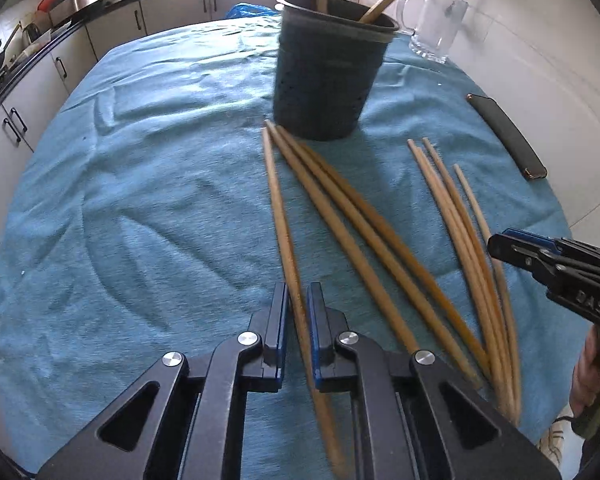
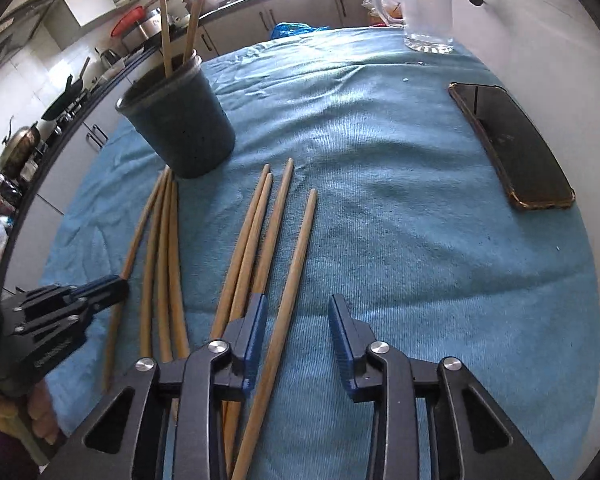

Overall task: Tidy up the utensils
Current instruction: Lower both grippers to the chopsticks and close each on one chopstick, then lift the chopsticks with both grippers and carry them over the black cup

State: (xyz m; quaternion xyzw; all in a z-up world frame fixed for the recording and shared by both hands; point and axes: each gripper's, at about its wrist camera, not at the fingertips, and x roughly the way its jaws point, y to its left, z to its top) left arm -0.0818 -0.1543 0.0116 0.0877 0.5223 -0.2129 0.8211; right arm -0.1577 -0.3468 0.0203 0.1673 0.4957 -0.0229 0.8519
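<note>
Left wrist view: the left gripper (image 1: 298,312) has its jaws nearly closed around a single chopstick (image 1: 278,200), with a sliver of gap showing at each pad, so a firm clamp cannot be confirmed. This chopstick is the leftmost of a fan of four lying on the blue towel (image 1: 140,200) that covers the bench, their far tips just beside the base of the dark holder cup (image 1: 324,80). Two more chopsticks (image 1: 384,0) stand inside the cup. To the right, a second group of four chopsticks (image 1: 460,224) lies well apart from the first. The right gripper (image 1: 504,246) enters from the right edge.

Right wrist view: the right gripper (image 2: 298,312) has its jaws wide open and empty, straddling the rightmost chopstick (image 2: 296,264). A phone (image 2: 516,144) lies at the far right, and a glass mug (image 2: 424,4) stands at the far edge.
</note>
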